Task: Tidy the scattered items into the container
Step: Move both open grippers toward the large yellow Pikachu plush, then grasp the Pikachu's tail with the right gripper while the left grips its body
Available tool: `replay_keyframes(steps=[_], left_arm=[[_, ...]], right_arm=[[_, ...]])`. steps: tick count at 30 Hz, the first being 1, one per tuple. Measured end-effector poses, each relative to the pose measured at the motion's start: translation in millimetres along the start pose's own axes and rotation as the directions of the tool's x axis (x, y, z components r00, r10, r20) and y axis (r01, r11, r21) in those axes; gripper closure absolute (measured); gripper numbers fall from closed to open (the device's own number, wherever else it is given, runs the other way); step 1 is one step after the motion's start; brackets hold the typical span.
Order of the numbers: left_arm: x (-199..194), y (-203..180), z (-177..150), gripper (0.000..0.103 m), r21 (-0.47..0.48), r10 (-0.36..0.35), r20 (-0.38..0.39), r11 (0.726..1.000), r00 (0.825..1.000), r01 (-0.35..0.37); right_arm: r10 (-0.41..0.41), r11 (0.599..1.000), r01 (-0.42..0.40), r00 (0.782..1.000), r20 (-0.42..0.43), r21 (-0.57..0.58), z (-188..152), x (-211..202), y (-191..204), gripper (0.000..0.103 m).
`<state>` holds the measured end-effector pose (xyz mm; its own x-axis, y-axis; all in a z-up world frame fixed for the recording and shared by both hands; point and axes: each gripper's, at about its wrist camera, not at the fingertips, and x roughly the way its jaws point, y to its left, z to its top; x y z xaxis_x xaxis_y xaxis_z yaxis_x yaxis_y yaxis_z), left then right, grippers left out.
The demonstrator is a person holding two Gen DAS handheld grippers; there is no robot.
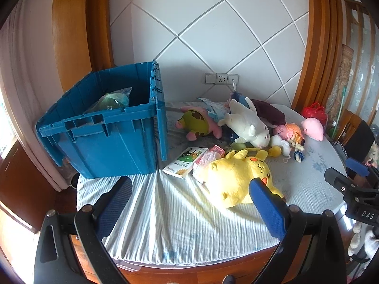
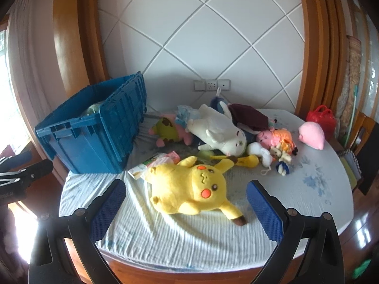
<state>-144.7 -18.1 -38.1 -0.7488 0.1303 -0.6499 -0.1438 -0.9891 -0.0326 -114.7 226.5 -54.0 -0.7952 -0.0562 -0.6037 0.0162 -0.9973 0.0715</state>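
Note:
A blue plastic crate (image 1: 106, 144) (image 2: 94, 139) stands at the table's left with a green bagged item (image 1: 113, 100) inside. A yellow plush (image 1: 236, 177) (image 2: 194, 189) lies nearest, on the pale cloth. Behind it sit a white plush (image 1: 248, 123) (image 2: 220, 130), a pink-and-green plush (image 1: 199, 123) (image 2: 169, 130), a small book (image 1: 186, 162), a pink round plush (image 1: 312, 129) (image 2: 311, 133) and several small toys. My left gripper (image 1: 191, 189) is open, just short of the yellow plush. My right gripper (image 2: 187, 194) is open, its fingers either side of that plush but nearer the camera.
The round table (image 2: 319, 189) has a wrinkled pale cloth and a wooden rim. A red bag (image 2: 321, 118) and a chair (image 2: 362, 142) stand at the right. Wall sockets (image 1: 221, 78) sit behind the toys. The right gripper's body (image 1: 355, 189) shows at the right of the left view.

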Motion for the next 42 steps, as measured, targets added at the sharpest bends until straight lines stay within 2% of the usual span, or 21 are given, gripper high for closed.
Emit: replay_keyframes(steps=[7, 12, 16, 19, 28, 34, 42], left_arm=[[33.1, -36.5, 9.6, 0.002, -0.034, 0.033, -0.028, 0.999, 0.999, -0.034], [63.3, -58.4, 8.7, 0.002, -0.055, 0.05, -0.078, 0.997, 0.996, -0.055], [92.6, -65.6, 0.0, 0.002, -0.083, 0.035, -0.133, 0.995, 0.991, -0.046], [119.6, -67.1, -12.3, 0.002, -0.104, 0.009, -0.186, 0.994, 0.983, -0.028], [204.9, -73.6, -61.7, 0.002, -0.065, -0.037, -0.3, 0.998, 0.953, 0.019], [242.8, -74.7, -77.8, 0.002, -0.079, -0.077, -0.316, 0.995, 0.946, 0.054], [272.2, -86.0, -97.8, 0.002, -0.033, -0.084, -0.344, 0.996, 0.935, 0.077]], right_arm=[[0.026, 1.0, -0.026, 0.999, -0.03, -0.01, 12.5, 31.4, -44.4, 0.0], [0.046, 0.999, -0.048, 0.996, -0.074, -0.015, 16.1, 61.0, -76.0, 0.0], [0.066, 0.997, -0.069, 0.991, -0.117, -0.02, 15.5, 87.0, -96.8, 0.0], [0.087, 0.996, -0.092, 0.982, -0.168, -0.018, 5.9, 113.9, -104.0, 0.0], [0.131, 0.991, -0.134, 0.95, -0.284, 0.011, -41.5, 192.5, -116.7, 0.0], [0.17, 0.985, -0.165, 0.935, -0.311, 0.044, -68.7, 230.9, -121.4, 0.0], [0.143, 0.982, -0.179, 0.913, -0.382, -0.062, -100.9, 262.1, -121.0, 0.0]])
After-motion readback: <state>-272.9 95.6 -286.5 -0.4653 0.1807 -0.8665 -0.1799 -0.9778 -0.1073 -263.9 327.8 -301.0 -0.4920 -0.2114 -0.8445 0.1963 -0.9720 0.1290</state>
